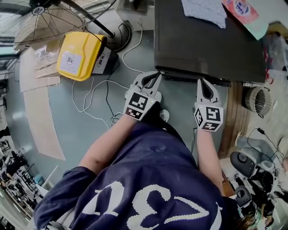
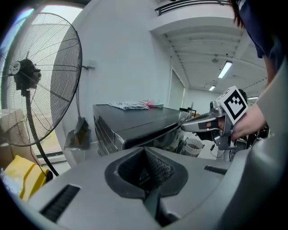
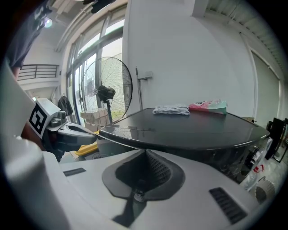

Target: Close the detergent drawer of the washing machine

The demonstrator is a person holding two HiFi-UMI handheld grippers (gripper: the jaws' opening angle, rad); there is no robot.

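The dark-topped washing machine (image 1: 207, 40) stands ahead of me, seen from above; its front edge (image 1: 189, 77) lies just beyond both grippers. I cannot make out the detergent drawer in any view. My left gripper (image 1: 155, 75) is shut and empty, its tip at the machine's front left corner. My right gripper (image 1: 204, 81) is shut too, its tip at the front edge further right. In the left gripper view the shut jaws (image 2: 145, 150) point at the machine's corner (image 2: 121, 134), with the right gripper (image 2: 198, 123) beside it. The right gripper view shows its shut jaws (image 3: 146, 153) under the top (image 3: 189, 128).
A folded cloth (image 1: 204, 11) and a pink-green packet (image 1: 245, 13) lie on the machine's top. A yellow case (image 1: 81, 54), a standing fan's base (image 1: 119, 33) and white cables (image 1: 90, 103) are on the floor at left. A white slatted basket (image 1: 257, 99) stands at right.
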